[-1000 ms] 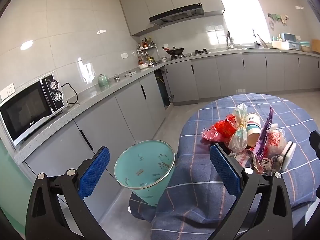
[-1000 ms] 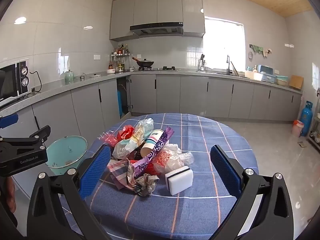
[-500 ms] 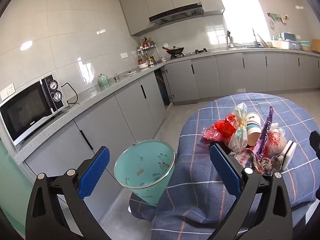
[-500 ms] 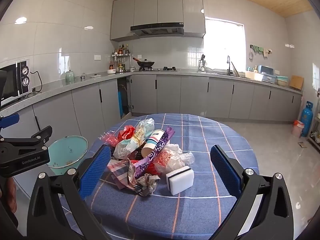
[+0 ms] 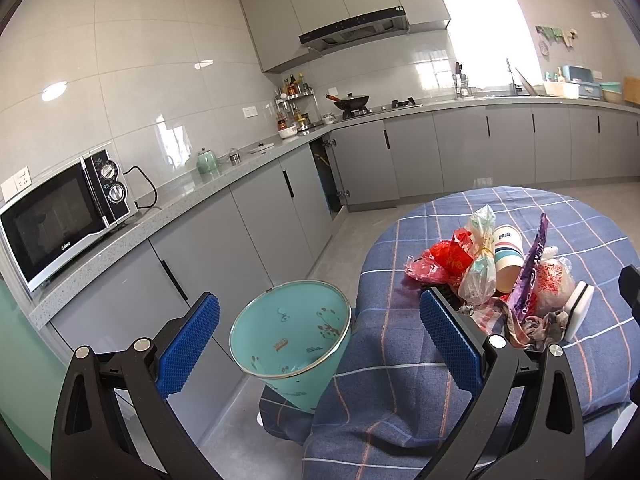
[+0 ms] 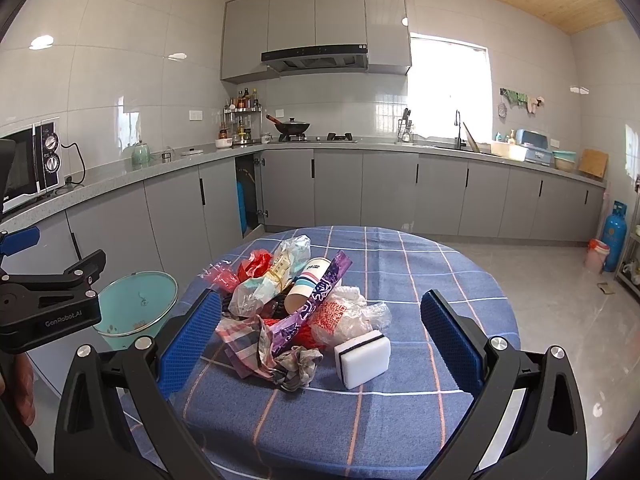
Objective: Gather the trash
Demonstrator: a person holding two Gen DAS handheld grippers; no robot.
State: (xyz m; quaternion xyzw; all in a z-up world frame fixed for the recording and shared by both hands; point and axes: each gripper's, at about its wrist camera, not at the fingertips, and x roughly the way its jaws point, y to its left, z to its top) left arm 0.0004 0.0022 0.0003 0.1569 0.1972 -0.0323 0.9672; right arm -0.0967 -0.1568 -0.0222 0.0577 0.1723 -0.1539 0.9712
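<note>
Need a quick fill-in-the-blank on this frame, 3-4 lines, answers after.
1. Both the left gripper and the right gripper are ____.
2. The bin beside the table is ____ in colour.
3. The white sponge lies on the ____ tablecloth.
4. The paper cup lies in the trash pile on its ____.

Answers: open; teal; checked; side
</note>
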